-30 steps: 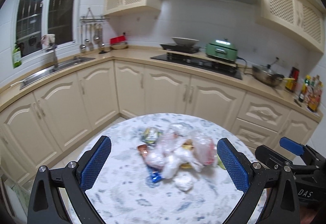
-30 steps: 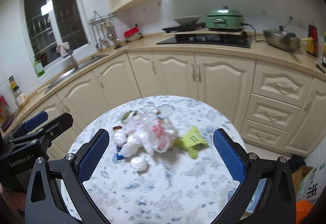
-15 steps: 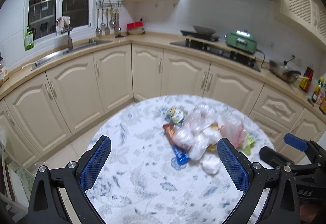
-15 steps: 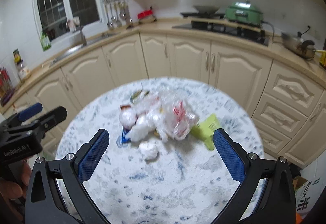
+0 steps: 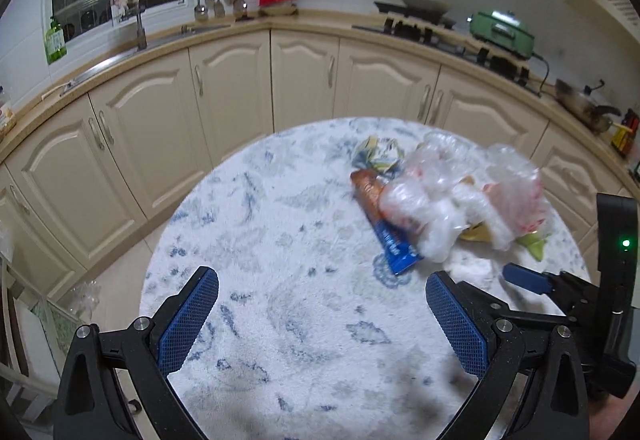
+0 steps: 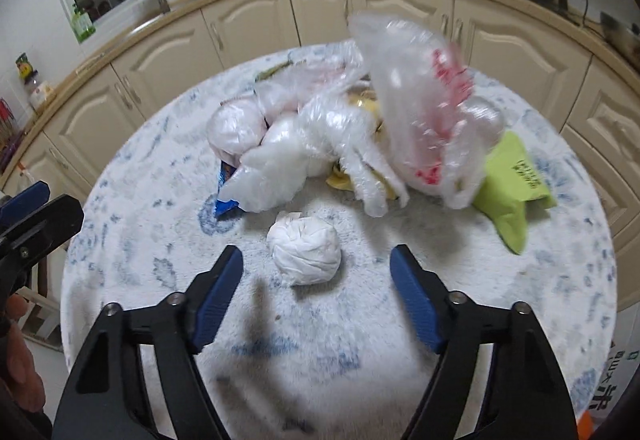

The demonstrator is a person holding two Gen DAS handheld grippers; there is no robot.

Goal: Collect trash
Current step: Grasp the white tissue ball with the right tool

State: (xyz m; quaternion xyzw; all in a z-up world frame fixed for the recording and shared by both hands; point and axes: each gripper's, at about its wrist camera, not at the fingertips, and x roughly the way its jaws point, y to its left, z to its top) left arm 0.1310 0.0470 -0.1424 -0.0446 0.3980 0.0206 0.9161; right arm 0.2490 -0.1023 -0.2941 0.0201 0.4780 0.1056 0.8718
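Note:
A heap of trash lies on a round table [image 6: 168, 280] with a white and blue patterned cover. It holds crumpled clear plastic bags [image 6: 416, 112], a blue and orange wrapper [image 5: 384, 232] and a green packet [image 6: 512, 180]. A white crumpled paper ball [image 6: 305, 251] lies apart at the near side of the heap. My right gripper [image 6: 316, 268] hovers low over the ball, its jaws closing, the ball just ahead of the fingertips and untouched. My left gripper [image 5: 322, 298] stands open over bare cover, left of the heap, with nothing between its pads. The right gripper's blue fingertip [image 5: 524, 278] shows in the left wrist view.
Cream kitchen cabinets [image 5: 224, 88] curve behind the table under a tan counter with a sink [image 5: 140, 40], hob [image 5: 424, 28] and green pot [image 5: 502, 26]. A cardboard box [image 6: 612, 396] sits on the floor at the right. A hand [image 6: 16, 352] shows at the left edge.
Both grippers have dropped toward the table and tilted down, so the trash looks larger. The right gripper's jaws have narrowed and now stand either side of the paper ball's near edge.

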